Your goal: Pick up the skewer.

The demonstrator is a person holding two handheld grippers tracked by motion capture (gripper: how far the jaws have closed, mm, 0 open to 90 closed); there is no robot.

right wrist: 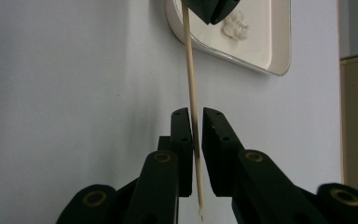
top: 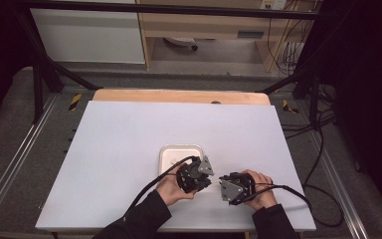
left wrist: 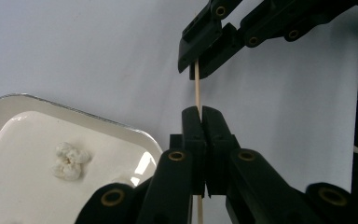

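Note:
A thin wooden stick (left wrist: 197, 88) spans the short gap between my two grippers, just above the white table near its front edge. My left gripper (left wrist: 200, 112) is shut on one end of it, jaws pressed together. The stick (right wrist: 189, 65) runs between the jaws of my right gripper (right wrist: 195, 114), resting against one pad with a sliver of light beside the other. From above, the left gripper (top: 209, 182) and right gripper (top: 222, 180) face each other tip to tip. A white tray (top: 165, 150) lies just beyond the left gripper.
The tray (left wrist: 135, 137) holds a small white crumbly lump (left wrist: 70, 161), and the lump (right wrist: 235, 24) is seen behind the left gripper's tips (right wrist: 209, 11). A wooden strip (top: 179, 95) borders the table's far edge. Cables trail off the table to the right.

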